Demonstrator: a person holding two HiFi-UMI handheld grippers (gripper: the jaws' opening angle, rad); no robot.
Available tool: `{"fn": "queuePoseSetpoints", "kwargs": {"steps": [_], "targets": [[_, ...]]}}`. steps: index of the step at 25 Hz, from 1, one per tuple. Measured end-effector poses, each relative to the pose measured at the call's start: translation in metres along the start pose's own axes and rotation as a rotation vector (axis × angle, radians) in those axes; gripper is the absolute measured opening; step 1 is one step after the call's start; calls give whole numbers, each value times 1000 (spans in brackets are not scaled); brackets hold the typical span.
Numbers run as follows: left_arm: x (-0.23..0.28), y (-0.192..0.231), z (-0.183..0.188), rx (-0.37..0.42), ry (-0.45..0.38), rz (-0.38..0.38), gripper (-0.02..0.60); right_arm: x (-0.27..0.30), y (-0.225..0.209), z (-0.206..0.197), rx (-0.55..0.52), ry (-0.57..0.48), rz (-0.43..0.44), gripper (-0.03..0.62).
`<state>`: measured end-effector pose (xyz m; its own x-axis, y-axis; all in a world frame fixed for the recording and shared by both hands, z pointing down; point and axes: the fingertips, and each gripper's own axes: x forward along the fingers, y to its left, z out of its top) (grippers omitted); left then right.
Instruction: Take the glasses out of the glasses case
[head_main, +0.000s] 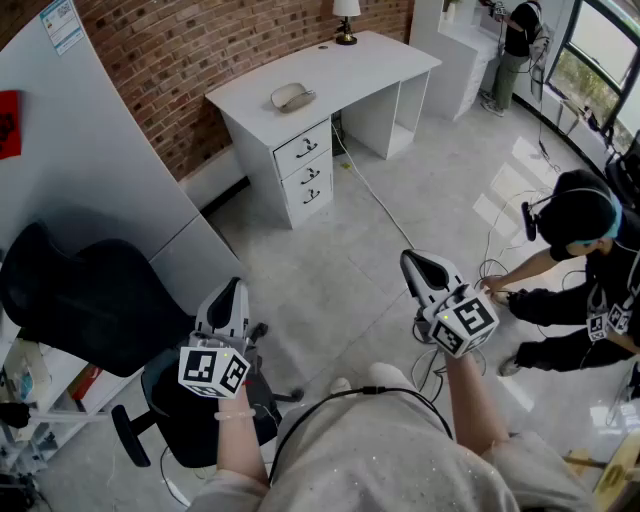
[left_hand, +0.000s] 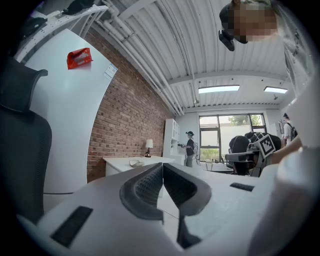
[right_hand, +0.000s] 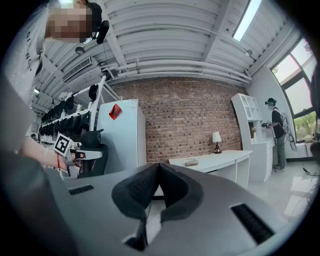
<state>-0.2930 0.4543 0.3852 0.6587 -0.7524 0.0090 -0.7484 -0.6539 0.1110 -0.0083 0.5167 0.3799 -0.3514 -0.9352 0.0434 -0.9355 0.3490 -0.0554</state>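
Case (head_main: 291, 97) lies on the far counter (head_main: 360, 62), well apart at about 12 o'clock from both grippers, long axis roughly 9-to-3; neither hand looks clearly nearer; left gripper (head_main: 236, 287) and right gripper (head_main: 413, 259) point level, fingers (left_hand: 145, 187) pressed together, holding nothing; glasses not visible.

Holding left gripper (head_main: 232, 288) level and pointed forward, away from the torso; jaws pressed together, nothing between. Holding right gripper (head_main: 410, 258) the same way: level, jaws closed on nothing. Well apart, one to each side of the body, right gripper reaching a little further ahead. Left marker cube (head_main: 213, 368) and right marker cube (head_main: 462, 322) at each gripper's rear, above the wrists. Bare left forearm (head_main: 236, 440) and right forearm (head_main: 478, 400) stretched out from the torso.
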Motion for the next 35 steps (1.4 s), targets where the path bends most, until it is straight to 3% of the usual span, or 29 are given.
{"fn": "queuePoseSetpoints", "kwargs": {"steps": [19, 31, 35], "targets": [[38, 15, -38, -58, 77, 7, 6, 19, -29, -15, 17, 15, -38, 6], [147, 71, -14, -65, 60, 57, 6, 117, -119, -7, 66, 12, -54, 38], [181, 87, -9, -105, 50, 87, 6, 154, -145, -5, 71, 34, -22, 61]]}}
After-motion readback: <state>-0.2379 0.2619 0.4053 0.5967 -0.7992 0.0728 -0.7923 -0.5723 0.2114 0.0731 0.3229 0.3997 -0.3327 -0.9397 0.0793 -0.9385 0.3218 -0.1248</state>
